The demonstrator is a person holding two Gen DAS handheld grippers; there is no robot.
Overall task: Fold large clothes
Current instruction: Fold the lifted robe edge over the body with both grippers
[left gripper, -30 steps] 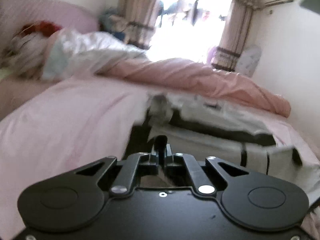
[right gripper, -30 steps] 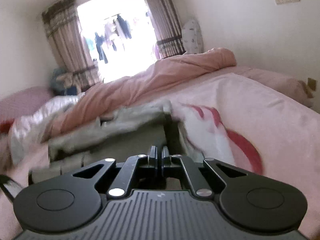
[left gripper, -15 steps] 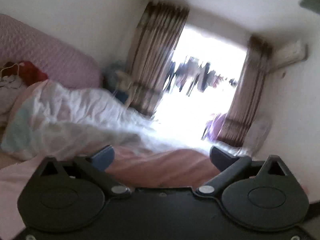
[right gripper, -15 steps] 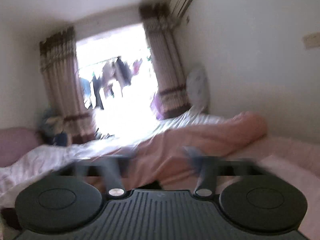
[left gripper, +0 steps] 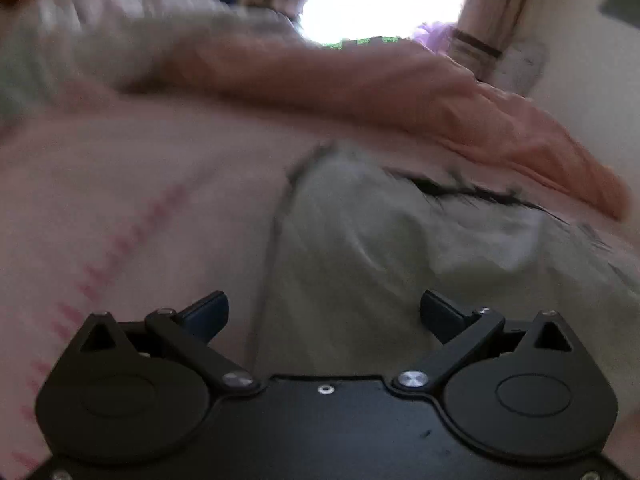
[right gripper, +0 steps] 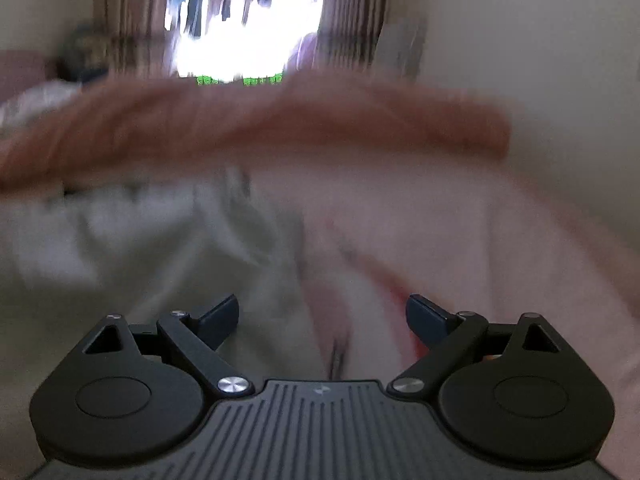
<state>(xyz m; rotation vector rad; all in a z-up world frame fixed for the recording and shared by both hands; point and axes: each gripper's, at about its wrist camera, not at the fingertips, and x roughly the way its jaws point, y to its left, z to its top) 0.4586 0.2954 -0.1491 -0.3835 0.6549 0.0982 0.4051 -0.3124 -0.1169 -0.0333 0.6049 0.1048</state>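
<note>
Both grippers are hovering with fingers spread over the grey-green garment on the bed.

The garment is lying rumpled on the pink bedsheet, its left edge under the left gripper and its right edge under the right gripper; nothing is being pinched. For a good fold, each gripper is needing, I think, to take one edge at matching places, so the cloth is lifting evenly. Behind, a salmon quilt is lying close to the garment's far side and may be catching a forward fold. Curtains are framing the bright window. Both pictures are blurred.
</note>
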